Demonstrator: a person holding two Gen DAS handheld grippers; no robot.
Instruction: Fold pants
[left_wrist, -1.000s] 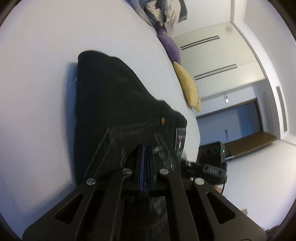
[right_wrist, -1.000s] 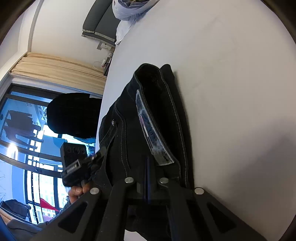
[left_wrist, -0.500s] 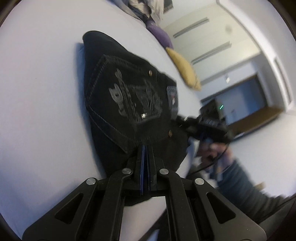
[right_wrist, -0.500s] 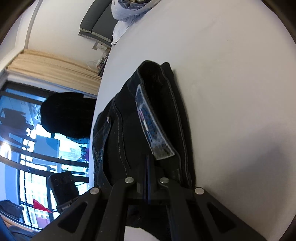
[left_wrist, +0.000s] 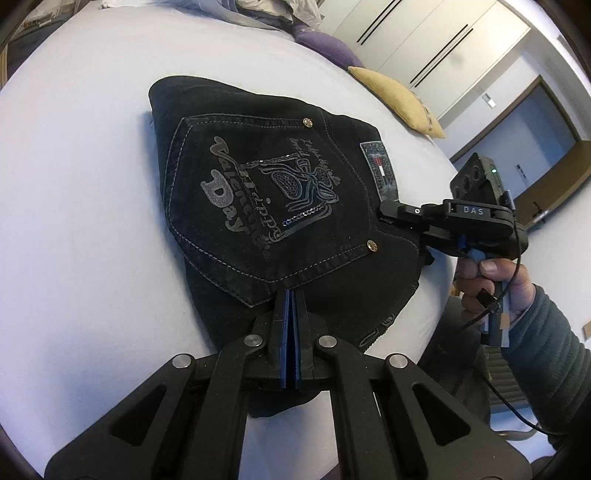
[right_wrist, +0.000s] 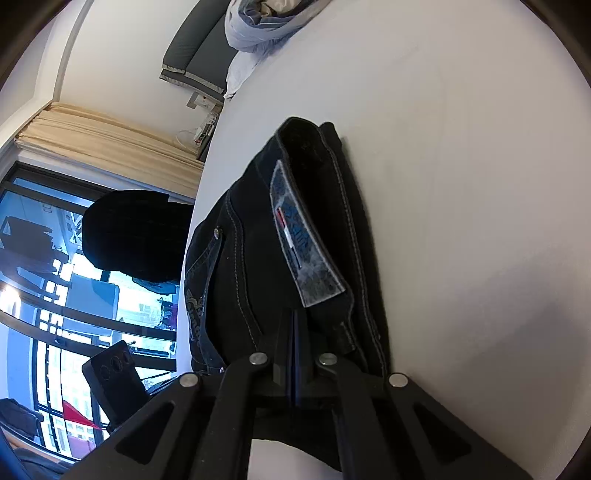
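Background stuff: the whole work surface is a white bed sheet (left_wrist: 74, 177), pretty smooth. Up at the far end of it there's a purple pillow (left_wrist: 325, 46) and just beside that a mustard yellow cushion (left_wrist: 399, 98) leaning off the edge, plus a heap of rumpled bedding (left_wrist: 280, 11) behind them. Past that, white wardrobe doors (left_wrist: 436, 48) with long dark slot handles, and a doorway with a dark wooden frame (left_wrist: 546, 122). The right wrist view shows a grey upholstered headboard (right_wrist: 195, 48), bunched pale blue-white linen (right_wrist: 266, 26), beige curtains (right_wrist: 99, 144) and a big window (right_wrist: 55, 295) with buildings outside.
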